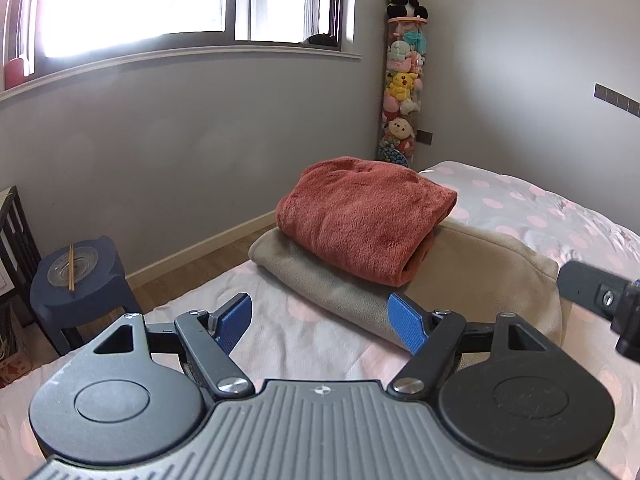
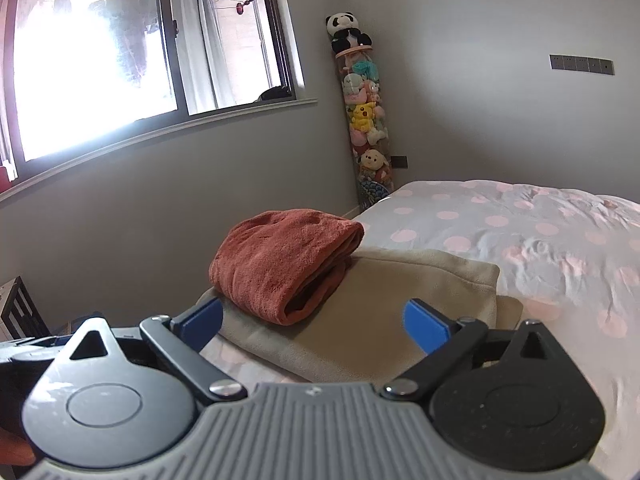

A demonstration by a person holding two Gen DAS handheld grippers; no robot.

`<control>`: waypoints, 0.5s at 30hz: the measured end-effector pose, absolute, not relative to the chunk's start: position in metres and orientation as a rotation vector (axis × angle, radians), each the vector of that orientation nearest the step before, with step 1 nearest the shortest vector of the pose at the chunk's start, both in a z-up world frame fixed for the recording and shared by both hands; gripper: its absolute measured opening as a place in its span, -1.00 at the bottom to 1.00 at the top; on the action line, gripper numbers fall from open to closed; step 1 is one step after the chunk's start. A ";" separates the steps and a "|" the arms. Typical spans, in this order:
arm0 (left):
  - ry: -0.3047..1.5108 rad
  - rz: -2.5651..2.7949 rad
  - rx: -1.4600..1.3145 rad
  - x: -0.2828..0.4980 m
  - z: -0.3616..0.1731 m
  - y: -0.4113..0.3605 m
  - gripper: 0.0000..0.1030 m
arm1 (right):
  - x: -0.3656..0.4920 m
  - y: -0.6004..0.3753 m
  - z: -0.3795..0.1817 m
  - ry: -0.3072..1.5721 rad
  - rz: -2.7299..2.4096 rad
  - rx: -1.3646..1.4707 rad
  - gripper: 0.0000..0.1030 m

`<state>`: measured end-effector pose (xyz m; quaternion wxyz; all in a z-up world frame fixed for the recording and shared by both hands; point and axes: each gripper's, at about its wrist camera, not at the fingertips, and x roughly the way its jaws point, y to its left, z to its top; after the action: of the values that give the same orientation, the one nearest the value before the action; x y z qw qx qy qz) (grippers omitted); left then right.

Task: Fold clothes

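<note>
I see a rust-red folded towel (image 1: pixel 364 220) lying on top of a beige folded garment (image 1: pixel 472 280), both at the centre of the frame, on the near corner of the bed (image 1: pixel 560 216) with its pink-dotted cover. The red piece is folded thick, its open layered end facing lower right; the beige piece is flat and wider, sticking out beneath it on all visible sides.

My left gripper (image 1: pixel 320 322) stands spread wide with nothing between its blue pads, just short of the beige edge. My right gripper (image 2: pixel 314 326) is likewise spread wide and empty, its pads framing the near edge of the beige piece; I cannot tell if they touch it.

At left of the left view, a dark stool (image 1: pixel 80 280) carries a glass dish. A clear tube of plush toys (image 1: pixel 402 92), topped by a panda, stands in the far corner. Nothing stands between the tongs and the stack.
</note>
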<state>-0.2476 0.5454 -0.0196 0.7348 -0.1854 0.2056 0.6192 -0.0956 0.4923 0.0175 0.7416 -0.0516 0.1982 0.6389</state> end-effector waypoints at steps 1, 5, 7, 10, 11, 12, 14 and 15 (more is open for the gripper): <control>0.453 1.360 -0.407 -0.247 -0.021 0.544 0.44 | -0.097 0.491 0.017 0.422 1.401 -0.112 0.94; 0.454 1.355 -0.400 -0.243 -0.023 0.540 0.44 | -0.105 0.491 0.018 0.358 1.394 -0.155 0.95; 0.458 1.353 -0.391 -0.240 -0.023 0.539 0.44 | -0.108 0.492 0.017 0.333 1.402 -0.183 0.95; 0.469 1.351 -0.372 -0.236 -0.023 0.537 0.44 | -0.109 0.493 0.017 0.323 1.416 -0.194 0.95; 0.471 1.351 -0.367 -0.235 -0.023 0.537 0.44 | -0.109 0.494 0.017 0.323 1.418 -0.195 0.95; 0.472 1.349 -0.363 -0.234 -0.023 0.536 0.44 | -0.110 0.494 0.016 0.324 1.415 -0.196 0.95; 0.469 1.344 -0.365 -0.234 -0.023 0.535 0.44 | -0.110 0.494 0.016 0.326 1.410 -0.196 0.95; 0.468 1.342 -0.367 -0.234 -0.023 0.535 0.44 | -0.110 0.494 0.016 0.326 1.413 -0.194 0.95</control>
<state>-0.2335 0.5353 -0.0232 0.7425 -0.1676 0.2135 0.6124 -0.1103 0.4945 0.0158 0.7443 -0.0886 0.1488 0.6450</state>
